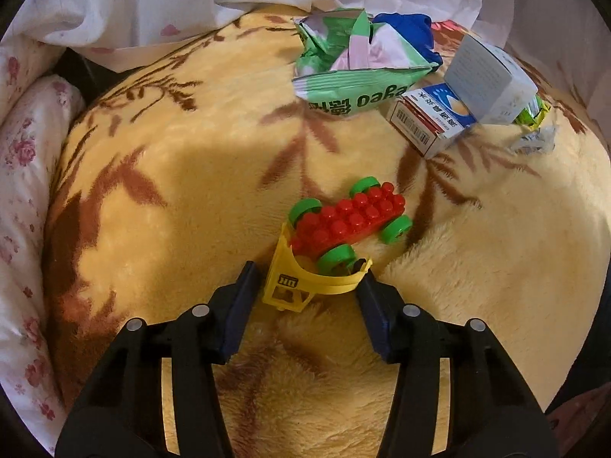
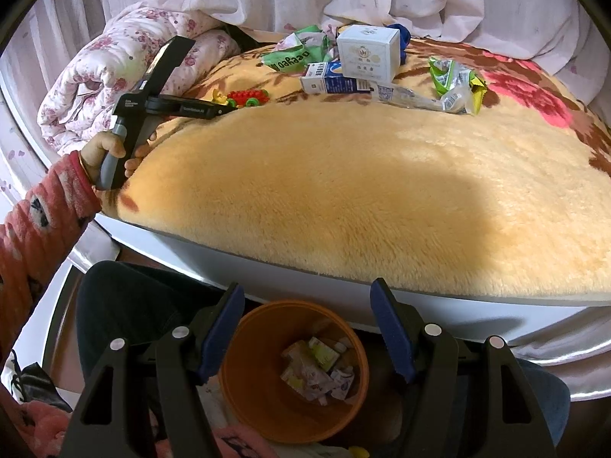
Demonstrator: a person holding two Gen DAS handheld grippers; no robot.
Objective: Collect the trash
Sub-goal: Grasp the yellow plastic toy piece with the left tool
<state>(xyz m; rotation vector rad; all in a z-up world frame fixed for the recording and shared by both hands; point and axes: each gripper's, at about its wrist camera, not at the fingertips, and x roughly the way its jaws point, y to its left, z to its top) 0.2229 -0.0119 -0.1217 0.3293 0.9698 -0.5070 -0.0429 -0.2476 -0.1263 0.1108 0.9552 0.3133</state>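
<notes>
My left gripper (image 1: 307, 269) points down at the yellow plush blanket (image 1: 191, 191). A yellow toy cab (image 1: 290, 286) lies between its fingers: the right fingertip (image 1: 364, 278) touches its rim and the left one stands a sliver off it. A red toy car with green wheels (image 1: 355, 217) leans into the cab. Behind lie a green wrapper (image 1: 355, 91), a blue-and-white carton (image 1: 427, 122) and a grey-white box (image 1: 488, 80). My right gripper (image 2: 307, 290) hangs open and empty over an orange bin (image 2: 248, 400) that holds several cartons.
A white box (image 2: 368, 51), a green-yellow wrapper (image 2: 450, 72) and a clear wrapper (image 2: 420, 99) lie at the far side of the bed. A rolled floral quilt (image 2: 114, 76) sits at the left. A hand in a red sleeve (image 2: 49, 210) holds the left gripper (image 2: 225, 108). White bedding (image 1: 152, 0) rises behind.
</notes>
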